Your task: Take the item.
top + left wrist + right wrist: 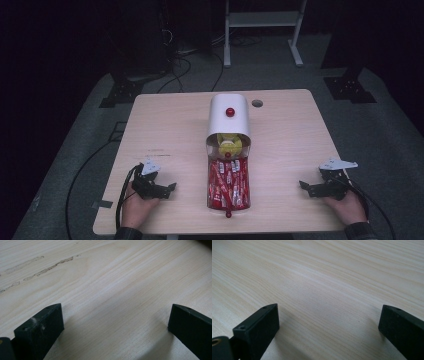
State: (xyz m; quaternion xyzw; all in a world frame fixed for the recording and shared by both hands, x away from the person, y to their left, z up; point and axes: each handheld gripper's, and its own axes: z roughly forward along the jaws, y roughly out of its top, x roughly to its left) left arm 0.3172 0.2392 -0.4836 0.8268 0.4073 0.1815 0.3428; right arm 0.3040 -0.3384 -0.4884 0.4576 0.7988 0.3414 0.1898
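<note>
A white round-topped box (pixel 229 122) with a red knob (pixel 230 112) lies in the middle of the wooden table (pixel 170 125). A clear tray (pixel 212 202) reaches from its open front toward me, full of several red sachets (pixel 228 184). Something yellow (pixel 231 145) sits in the box's mouth. My left gripper (pixel 167 190) rests low on the table left of the tray, and its jaws stand wide apart over bare wood (pixel 115 320). My right gripper (pixel 307 189) rests to the tray's right, open with only wood between its jaws (pixel 328 320).
A round cable hole (pixel 257 103) is in the table's far edge, right of the box. Faint scuff marks (pixel 47 267) streak the wood ahead of the left gripper. On the dark floor behind are a white frame (pixel 260 20), black stand bases (pixel 350 87) and cables (pixel 175 70).
</note>
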